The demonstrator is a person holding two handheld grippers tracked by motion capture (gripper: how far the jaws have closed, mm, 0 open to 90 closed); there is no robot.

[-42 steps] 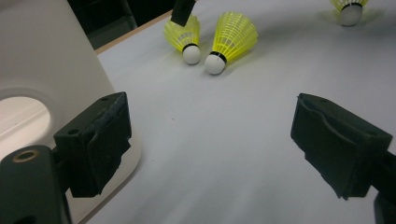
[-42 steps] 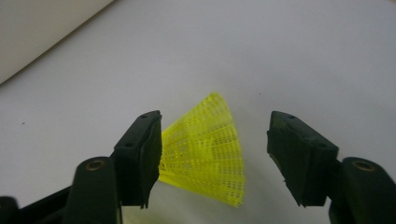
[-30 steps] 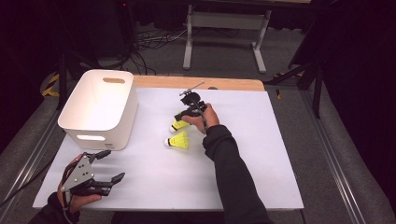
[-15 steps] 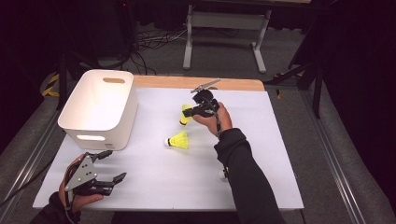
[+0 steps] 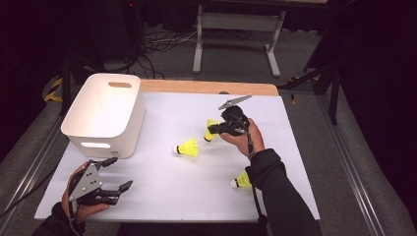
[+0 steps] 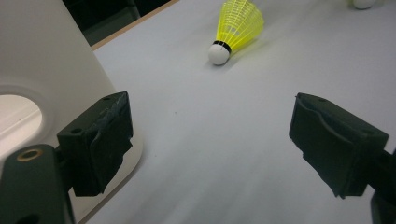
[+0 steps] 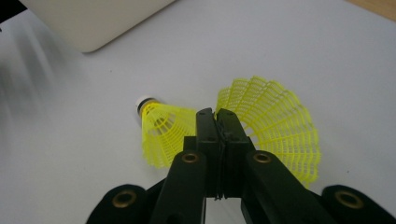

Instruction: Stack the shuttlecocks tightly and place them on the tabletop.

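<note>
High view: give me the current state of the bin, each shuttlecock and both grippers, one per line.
White bin: upright on the table, open top.
Held shuttlecock: pinched by its yellow skirt, lifted.
Middle shuttlecock: lying on its side, free.
Near shuttlecock: lying beside the right sleeve, free.
Right gripper: shut on the held shuttlecock.
Left gripper: open, holding nothing.

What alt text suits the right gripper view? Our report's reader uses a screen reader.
Shut black gripper pinching the skirt of a yellow shuttlecock, above a white table. A second shuttlecock lies behind; a white bin's corner sits top left.
</note>
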